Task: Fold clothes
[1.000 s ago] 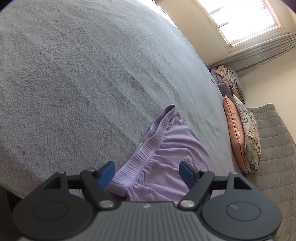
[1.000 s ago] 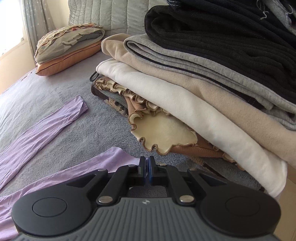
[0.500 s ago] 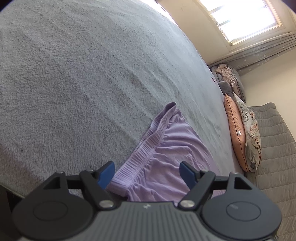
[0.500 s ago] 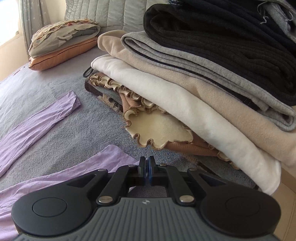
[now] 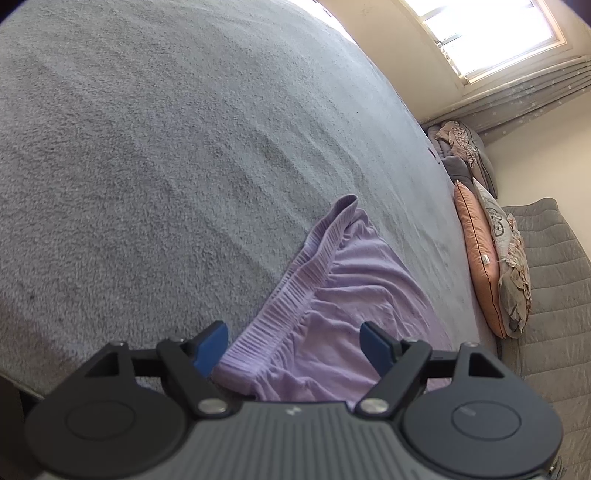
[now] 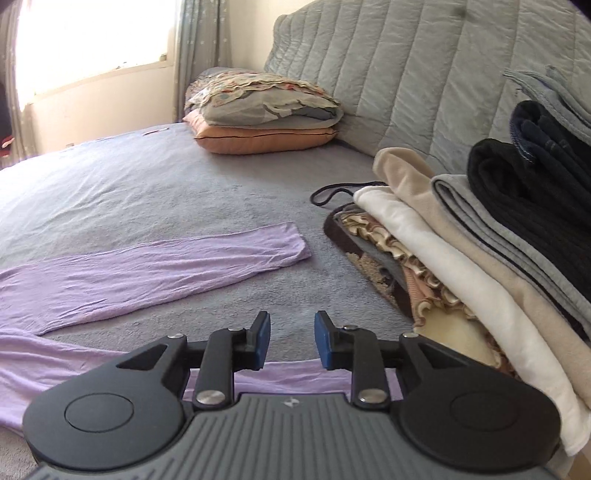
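Observation:
A lilac pair of trousers [image 5: 343, 295] lies on the grey bedspread [image 5: 166, 166], its ribbed waistband [image 5: 295, 280] running up from my left gripper. My left gripper [image 5: 293, 334] hovers over the waistband's near end, wide open, with its blue pads on either side of the cloth and not pressing it. In the right wrist view one lilac leg [image 6: 166, 266] lies flat across the bed, and the other leg [image 6: 55, 362] runs under my right gripper [image 6: 291, 325]. Its jaws are opening, and nothing sits between the pads.
A tall stack of folded clothes [image 6: 480, 240] in white, beige, grey and black stands at the right, close to my right gripper. Two pillows [image 6: 266, 118] lie against the quilted headboard [image 6: 406, 74]. A bright window [image 5: 491, 33] is behind the bed.
My right gripper has gone from shut to partly open, and it has swung left and rolled level, away from the clothes stack. The left gripper and the waistband have stayed put.

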### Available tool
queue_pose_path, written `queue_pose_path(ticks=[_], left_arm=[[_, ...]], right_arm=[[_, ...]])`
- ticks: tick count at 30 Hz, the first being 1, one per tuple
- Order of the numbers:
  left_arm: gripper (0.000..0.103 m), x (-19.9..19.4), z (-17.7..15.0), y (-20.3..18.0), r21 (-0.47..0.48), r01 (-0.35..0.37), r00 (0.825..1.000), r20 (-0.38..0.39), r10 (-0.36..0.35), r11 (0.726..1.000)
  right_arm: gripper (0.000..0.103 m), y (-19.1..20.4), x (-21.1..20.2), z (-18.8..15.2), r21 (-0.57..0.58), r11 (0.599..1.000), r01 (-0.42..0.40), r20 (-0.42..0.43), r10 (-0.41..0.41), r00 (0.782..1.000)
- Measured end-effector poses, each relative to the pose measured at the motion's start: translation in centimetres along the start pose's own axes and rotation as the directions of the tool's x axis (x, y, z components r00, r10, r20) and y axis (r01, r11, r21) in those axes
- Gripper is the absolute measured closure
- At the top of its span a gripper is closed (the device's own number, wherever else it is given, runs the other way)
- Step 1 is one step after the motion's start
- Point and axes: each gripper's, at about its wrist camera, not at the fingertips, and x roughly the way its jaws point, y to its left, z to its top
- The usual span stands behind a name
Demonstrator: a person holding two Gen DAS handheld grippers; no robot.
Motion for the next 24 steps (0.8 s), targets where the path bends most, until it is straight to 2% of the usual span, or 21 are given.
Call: queue_pose_path(ticks=[3,7,12,15,18,21,24], left_arm=[[0.023,0.0,0.4,-0.4,0.010,-0.002,1.000,0.015,0.002,1.000],[0.021,0.2,1.6,-1.4,0.066,-0.018,0.999,0.048,0.015,0.998],[0.020,1.8,2.9,-2.2,0.131,-0.046,0.997,0.063,0.038,0.990],[0.020,3.7,3.5,-3.0,0.153,0.018,1.000,-0.010,-0.017,0.988],[0.020,5.0,3.8,-4.9,0.282,-0.032,0.999,0.033,0.024,0.959],[0.020,6.4,4.6,-5.4,0.291,0.008,0.999,0.031,-0.018,0.957],[0.020,7.6,5.1,-5.7,0.303,0.028,0.998,0.046,-0.044,0.953]], right_arm=[[0.070,3.7,0.5,-0.2,-0.110,0.993,-0.042,-0.025,0.039,0.999],[0.067,7.5,0.4,-0.1,-0.206,0.976,-0.069,-0.012,0.068,0.998],[0.066,10.3,0.5,0.2,-0.227,0.963,-0.146,-0.022,0.145,0.989],[0.066,11.3,1.3,0.6,-0.224,0.958,-0.181,-0.037,0.177,0.983],[0.066,11.7,2.6,1.2,-0.186,0.958,-0.220,-0.062,0.212,0.975],[0.066,12.7,4.4,1.6,-0.143,0.943,-0.302,-0.110,0.288,0.951],[0.066,14.4,5.7,1.8,-0.123,0.902,-0.413,-0.164,0.392,0.905]])
